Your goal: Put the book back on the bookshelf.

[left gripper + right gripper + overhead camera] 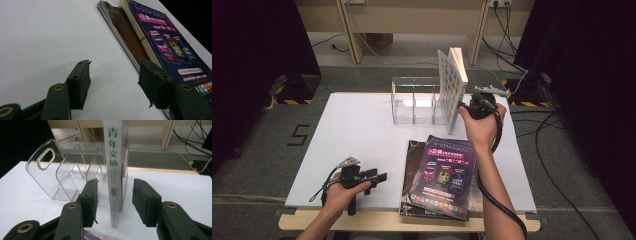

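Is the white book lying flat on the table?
No, the white book stands upright beside the clear rack.

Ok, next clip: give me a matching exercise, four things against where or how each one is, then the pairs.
Things:
1. book
2. rack
3. magazines
4. left gripper

States:
A. lying flat in a stack at the near edge of the table
B. clear plastic, standing with its slots empty
C. standing upright, spine between the right gripper's open jaws
D. open with nothing between the jaws, low over the bare table beside the stack

Pairs: 1-C, 2-B, 3-A, 4-D
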Action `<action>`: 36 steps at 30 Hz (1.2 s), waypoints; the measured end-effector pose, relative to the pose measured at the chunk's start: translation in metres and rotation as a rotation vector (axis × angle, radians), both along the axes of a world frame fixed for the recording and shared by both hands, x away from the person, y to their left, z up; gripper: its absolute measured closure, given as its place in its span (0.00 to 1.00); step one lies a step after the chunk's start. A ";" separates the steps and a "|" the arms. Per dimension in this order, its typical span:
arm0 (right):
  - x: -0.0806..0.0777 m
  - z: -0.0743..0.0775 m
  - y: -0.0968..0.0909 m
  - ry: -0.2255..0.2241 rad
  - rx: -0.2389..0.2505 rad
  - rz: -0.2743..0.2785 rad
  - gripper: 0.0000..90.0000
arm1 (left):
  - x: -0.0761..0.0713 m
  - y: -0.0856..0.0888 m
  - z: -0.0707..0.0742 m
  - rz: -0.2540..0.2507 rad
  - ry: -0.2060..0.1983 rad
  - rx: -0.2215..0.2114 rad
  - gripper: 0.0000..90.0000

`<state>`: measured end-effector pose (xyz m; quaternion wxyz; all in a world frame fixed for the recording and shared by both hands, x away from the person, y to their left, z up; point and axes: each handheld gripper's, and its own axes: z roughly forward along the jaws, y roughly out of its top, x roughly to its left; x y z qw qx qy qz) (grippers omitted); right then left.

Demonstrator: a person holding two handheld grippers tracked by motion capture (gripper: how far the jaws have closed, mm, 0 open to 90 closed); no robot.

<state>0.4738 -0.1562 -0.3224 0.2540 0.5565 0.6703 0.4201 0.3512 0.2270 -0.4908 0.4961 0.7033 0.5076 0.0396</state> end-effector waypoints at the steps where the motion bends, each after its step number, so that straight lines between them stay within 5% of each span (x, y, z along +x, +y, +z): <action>1: -0.002 -0.001 -0.001 0.003 -0.003 0.001 0.63 | 0.000 0.000 0.001 0.000 0.001 0.003 0.46; 8: -0.014 -0.013 -0.007 0.042 -0.006 0.012 0.64 | 0.000 -0.007 0.005 -0.027 -0.002 -0.010 0.48; 19: -0.036 -0.053 -0.014 0.171 0.004 0.028 0.68 | -0.001 -0.032 0.008 -0.099 0.014 -0.041 0.50; 36: -0.062 -0.114 -0.038 0.368 0.019 0.017 0.65 | 0.020 -0.090 0.002 -0.211 0.070 0.007 0.50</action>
